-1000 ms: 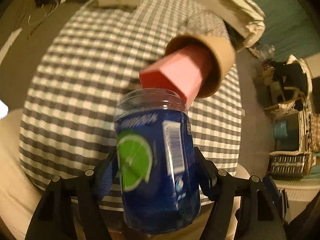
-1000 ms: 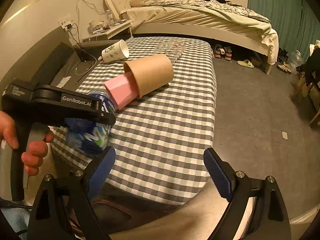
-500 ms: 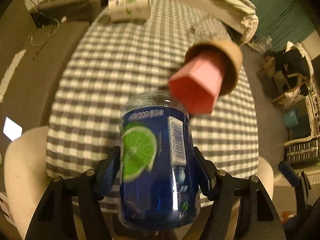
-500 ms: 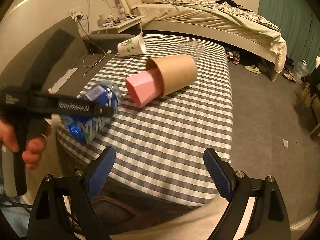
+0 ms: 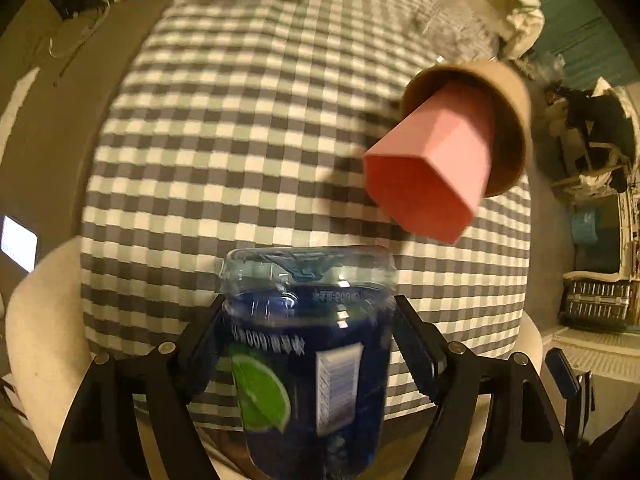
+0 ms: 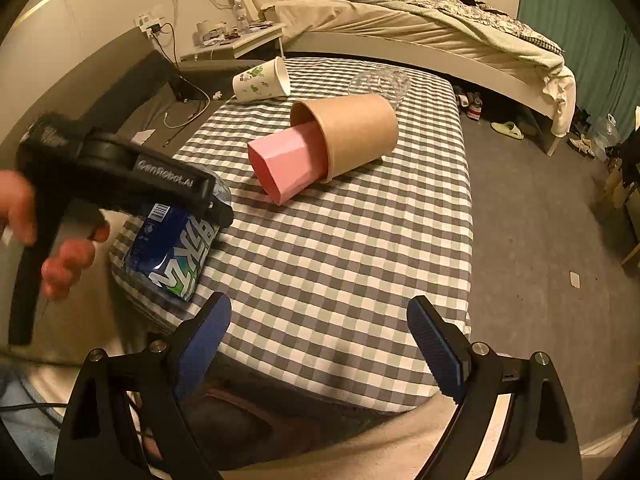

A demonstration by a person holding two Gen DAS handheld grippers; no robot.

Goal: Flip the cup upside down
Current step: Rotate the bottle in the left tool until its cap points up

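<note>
We have the left gripper [image 5: 308,336] clamped on the blue-labelled clear plastic cup with a lime graphic [image 5: 308,356], one black finger [image 5: 204,336] pressed on each side of its wall. In the left wrist view the cup sits right between the fingers, its clear closed end pointing away from us over the near edge of the grey-and-white checked table [image 5: 248,128]. In the right wrist view the same cup [image 6: 176,248] hangs tilted under the left gripper's black body [image 6: 132,184], over the table's near left corner [image 6: 328,248]; we cannot tell whether it touches the cloth. Our left hand [image 6: 44,236] wraps the gripper handle. The right gripper [image 6: 320,344] is spread wide with nothing between its blue pads [image 6: 436,344], held low at the near table edge, well apart from the cup. Containers: a brown paper cup [image 6: 352,132] lies on its side mid-table, mouth toward the left, with a pink faceted cup [image 6: 288,160] lodged bottom-out in that mouth and sticking out onto the cloth. A white paper cup with green prints [image 6: 262,80] lies on its side at the far left edge, mouth to the right. A clear plastic cup [image 6: 380,82] lies just behind the brown one; its contents cannot be made out.
</note>
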